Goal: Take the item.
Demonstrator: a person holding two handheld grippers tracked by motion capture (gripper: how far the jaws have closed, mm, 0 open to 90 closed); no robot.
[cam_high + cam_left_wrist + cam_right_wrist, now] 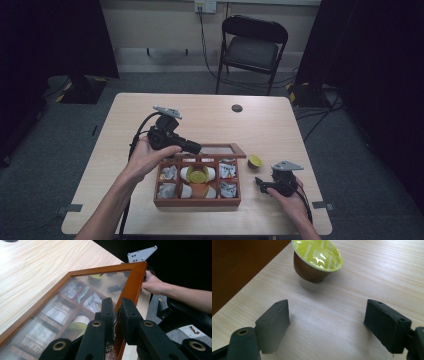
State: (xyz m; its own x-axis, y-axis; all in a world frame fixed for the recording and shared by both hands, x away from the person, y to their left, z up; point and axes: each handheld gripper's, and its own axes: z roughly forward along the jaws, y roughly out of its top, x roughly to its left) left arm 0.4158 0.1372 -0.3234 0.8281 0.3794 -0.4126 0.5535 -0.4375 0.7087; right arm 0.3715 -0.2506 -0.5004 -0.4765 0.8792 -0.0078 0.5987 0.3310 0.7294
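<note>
Forearms enter from the bottom edge of the high view, each hand carrying a black gripper over a pale wooden table. Between them sits a wooden box divided into compartments that hold sachets and capsules. The left gripper reaches to the box's far edge, where its fingers are clamped on the raised lid, a wooden frame around a cloudy panel. The right gripper rests low on the table just to the right of the box, fingers pointing toward it. A yellow-topped coffee capsule stands on the table just beyond those fingers, close to the box's right wall but apart from it.

From the left gripper view, the 2 black fingers are pressed together on the lid's wooden frame, which passes between them. Through the panel ahead of the fingers, printed sachets show in blurred form. Farther off, the other hand holds its own gripper past the frame's far corner.

From the right gripper view, the 2 fingers stand well apart with bare table between them and nothing gripped. The capsule sits ahead of the fingers, nearer the left 1, tilted, yellow foil lid up, brown body below. The box's dark wall runs just left of it.
</note>
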